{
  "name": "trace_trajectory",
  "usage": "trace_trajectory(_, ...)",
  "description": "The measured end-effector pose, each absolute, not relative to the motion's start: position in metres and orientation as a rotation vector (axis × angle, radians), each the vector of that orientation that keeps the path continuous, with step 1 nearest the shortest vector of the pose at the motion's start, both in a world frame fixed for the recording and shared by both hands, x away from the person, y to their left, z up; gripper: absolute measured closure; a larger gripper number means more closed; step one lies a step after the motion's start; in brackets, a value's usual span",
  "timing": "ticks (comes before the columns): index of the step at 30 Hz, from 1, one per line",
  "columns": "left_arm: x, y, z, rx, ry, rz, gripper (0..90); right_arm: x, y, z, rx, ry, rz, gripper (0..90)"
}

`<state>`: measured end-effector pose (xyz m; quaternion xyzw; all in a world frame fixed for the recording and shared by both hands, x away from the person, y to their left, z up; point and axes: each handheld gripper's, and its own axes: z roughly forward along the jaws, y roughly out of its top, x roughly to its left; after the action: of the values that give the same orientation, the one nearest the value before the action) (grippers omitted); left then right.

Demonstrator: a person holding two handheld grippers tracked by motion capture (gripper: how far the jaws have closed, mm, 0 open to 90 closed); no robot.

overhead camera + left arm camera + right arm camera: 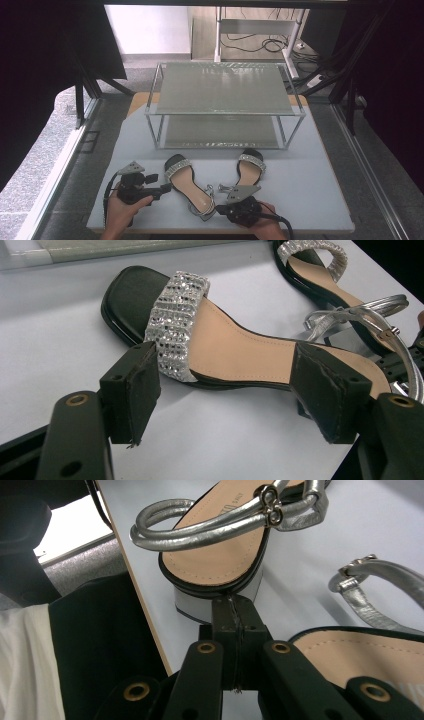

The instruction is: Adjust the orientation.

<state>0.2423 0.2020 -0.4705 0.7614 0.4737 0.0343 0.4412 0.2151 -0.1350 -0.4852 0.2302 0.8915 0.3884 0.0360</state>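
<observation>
Two black sandals with glittering silver toe bands lie on the grey table. The left sandal [187,184] [225,347] points away from me at a slant. Its silver ankle strap [210,527] and pale block heel [220,592] are near the front edge. The right sandal [250,167] [312,262] [345,655] lies beside it. My left gripper [167,189] [230,390] is open, its pads on either side of the left sandal's middle without pressing it. My right gripper [219,210] [234,611] is shut on nothing, its tips right at the left sandal's heel block.
A two-tier metal rack [225,87] with mesh shelves stands at the back of the table [310,190]. The table's front edge [145,605] runs just beside my right gripper, with a person's dark clothing below it. Cables lie on the floor behind.
</observation>
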Motion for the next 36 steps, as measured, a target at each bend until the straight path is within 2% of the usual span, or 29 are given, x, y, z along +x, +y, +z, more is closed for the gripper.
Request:
trace_trajectory(8,0.243,0.204,-0.47,1.89,1.179,0.085,28.4,0.207,-0.117,-0.49,0.667,2.737,1.254,90.0)
trace_trajectory(19,0.242,0.212,-0.468,1.875,1.191,0.095,28.4,0.197,-0.057,-0.493,0.508,2.801,1.307,88.6)
trace_trajectory(36,0.24,0.231,-0.465,1.84,1.213,0.099,28.4,0.207,0.011,-0.498,0.46,2.861,1.375,86.1)
